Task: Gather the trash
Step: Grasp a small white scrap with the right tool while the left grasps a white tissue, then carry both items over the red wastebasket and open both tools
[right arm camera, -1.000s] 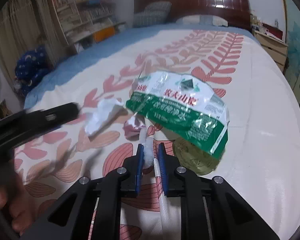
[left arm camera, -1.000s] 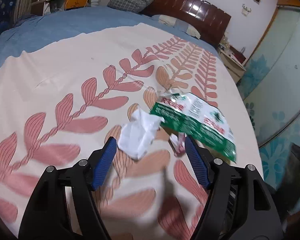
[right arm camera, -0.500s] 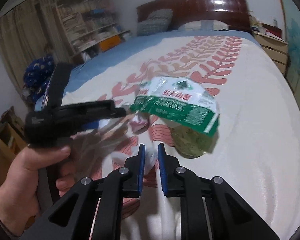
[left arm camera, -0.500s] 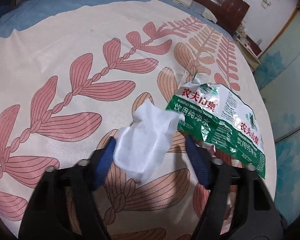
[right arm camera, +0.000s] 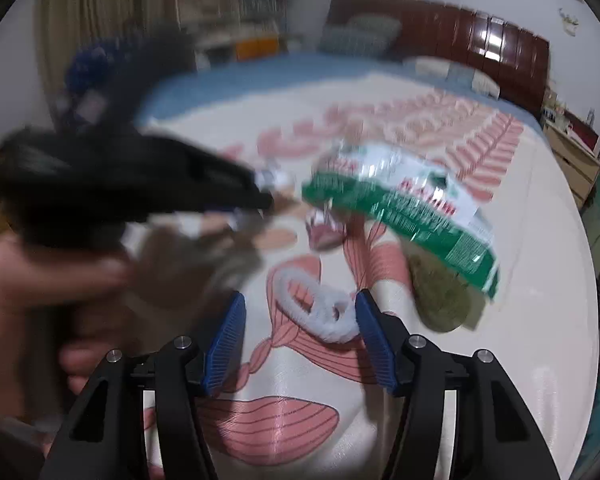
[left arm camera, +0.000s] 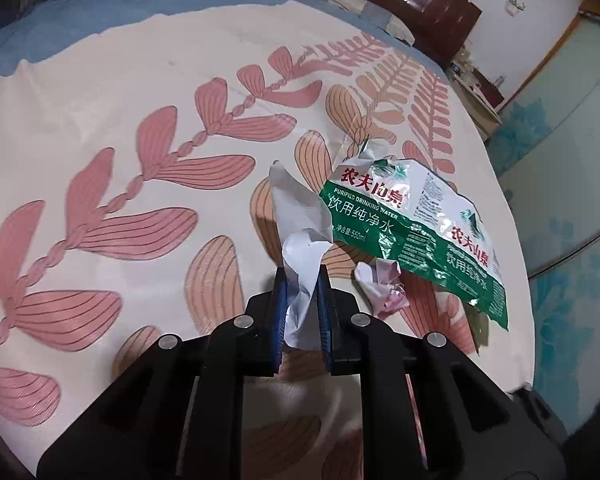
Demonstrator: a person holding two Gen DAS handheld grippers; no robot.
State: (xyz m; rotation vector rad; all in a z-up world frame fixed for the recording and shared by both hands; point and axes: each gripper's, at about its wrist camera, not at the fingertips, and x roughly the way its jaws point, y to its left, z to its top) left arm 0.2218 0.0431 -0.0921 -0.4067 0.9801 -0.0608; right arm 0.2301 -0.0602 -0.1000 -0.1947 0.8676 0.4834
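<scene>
In the right wrist view we see the left hand-held gripper (right arm camera: 260,196) and the hand (right arm camera: 40,292) holding it only as a smear. The green water-bottle wrapper (right arm camera: 400,208) has unreadable print, and it covers part of a brownish round thing (right arm camera: 440,300), perhaps a lid.

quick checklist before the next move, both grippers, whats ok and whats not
1. Left gripper shut on white tissue: ok.
2. Tissue clear of the bedspread: cannot tell.
3. Right gripper open: ok.
4. White fuzzy loop between the right fingers: ok, lying on the bedspread, not gripped.
5. Green water wrapper and small crumpled scrap collected: not ok.
6. Right wrist view sharp: not ok, blurred.
</scene>
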